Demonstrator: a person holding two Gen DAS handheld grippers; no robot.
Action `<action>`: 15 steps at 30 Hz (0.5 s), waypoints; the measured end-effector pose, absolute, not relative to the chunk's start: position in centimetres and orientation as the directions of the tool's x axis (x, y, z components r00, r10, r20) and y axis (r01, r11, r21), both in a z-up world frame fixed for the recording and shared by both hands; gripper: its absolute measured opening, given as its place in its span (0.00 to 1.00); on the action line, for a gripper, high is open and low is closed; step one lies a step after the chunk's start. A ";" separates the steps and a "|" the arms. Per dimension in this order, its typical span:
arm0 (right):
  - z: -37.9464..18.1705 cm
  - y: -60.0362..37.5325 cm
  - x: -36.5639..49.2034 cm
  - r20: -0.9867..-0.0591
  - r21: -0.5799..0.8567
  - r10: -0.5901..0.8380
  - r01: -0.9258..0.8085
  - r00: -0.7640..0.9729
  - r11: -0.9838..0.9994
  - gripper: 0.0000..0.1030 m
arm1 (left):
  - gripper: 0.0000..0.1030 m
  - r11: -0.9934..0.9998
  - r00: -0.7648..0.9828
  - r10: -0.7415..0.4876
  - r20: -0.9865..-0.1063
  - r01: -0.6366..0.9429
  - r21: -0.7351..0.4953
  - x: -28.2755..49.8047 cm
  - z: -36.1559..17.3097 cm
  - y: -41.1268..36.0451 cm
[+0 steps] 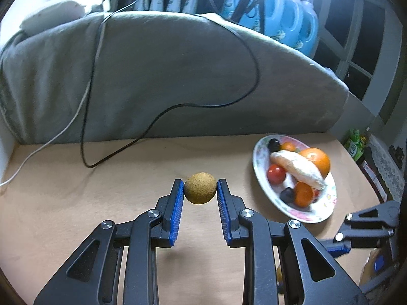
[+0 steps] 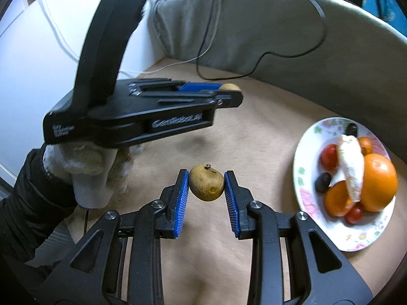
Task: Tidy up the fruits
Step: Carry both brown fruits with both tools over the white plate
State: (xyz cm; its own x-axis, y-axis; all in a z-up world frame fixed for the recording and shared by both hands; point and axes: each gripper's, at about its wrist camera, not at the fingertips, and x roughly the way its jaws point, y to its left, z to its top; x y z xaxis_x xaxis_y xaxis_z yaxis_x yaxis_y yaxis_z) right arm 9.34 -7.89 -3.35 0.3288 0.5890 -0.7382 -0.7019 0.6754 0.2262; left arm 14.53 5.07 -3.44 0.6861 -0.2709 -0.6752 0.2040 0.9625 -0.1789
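My left gripper (image 1: 200, 186) is shut on a small round brown fruit (image 1: 200, 188) above the tan table; it also shows in the right wrist view (image 2: 230, 87), at the far left. My right gripper (image 2: 206, 181) is shut on a second brown fruit (image 2: 206, 186) with a stem nub, held above the table. A floral plate (image 1: 323, 211) on the right holds an orange (image 1: 316, 160), a peeled banana (image 1: 297, 169), tomatoes and dark grapes. The plate shows in the right wrist view (image 2: 302, 175) too.
A grey cloth-covered mound (image 1: 165, 76) runs along the table's back, with a black cable (image 1: 251, 58) and a white cable (image 1: 63, 127) draped over it. Blue detergent bottles (image 1: 287, 17) stand behind. The table edge (image 1: 366, 175) lies right of the plate.
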 end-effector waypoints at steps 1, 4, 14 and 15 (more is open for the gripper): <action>-3.3 -8.3 9.5 -0.735 0.229 0.589 -0.695 0.336 0.681 0.29 | 0.24 0.961 0.686 -0.277 -0.673 0.214 -0.177 14.5 -3.3 4.6; -3.0 -9.9 9.8 -0.724 0.237 0.587 -0.668 0.362 0.705 0.29 | 0.24 0.956 0.683 -0.291 -0.670 0.237 -0.174 14.5 -3.1 3.8; -3.0 -14.9 10.7 -0.707 0.242 0.551 -0.580 0.443 0.778 0.29 | 0.24 0.935 0.662 -0.347 -0.664 0.303 -0.186 14.6 -2.8 0.7; -3.0 -15.4 10.8 -0.707 0.242 0.546 -0.571 0.450 0.785 0.29 | 0.24 0.933 0.660 -0.352 -0.664 0.307 -0.189 14.6 -2.7 0.5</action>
State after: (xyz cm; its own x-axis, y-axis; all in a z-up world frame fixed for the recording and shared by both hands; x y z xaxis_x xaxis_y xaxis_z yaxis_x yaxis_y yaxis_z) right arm 10.83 -15.41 -2.99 0.4502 0.5457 -0.7068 -0.5708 0.7846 0.2422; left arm 14.62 0.55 -2.71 0.6603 -0.3516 -0.6637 0.3068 0.9328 -0.1889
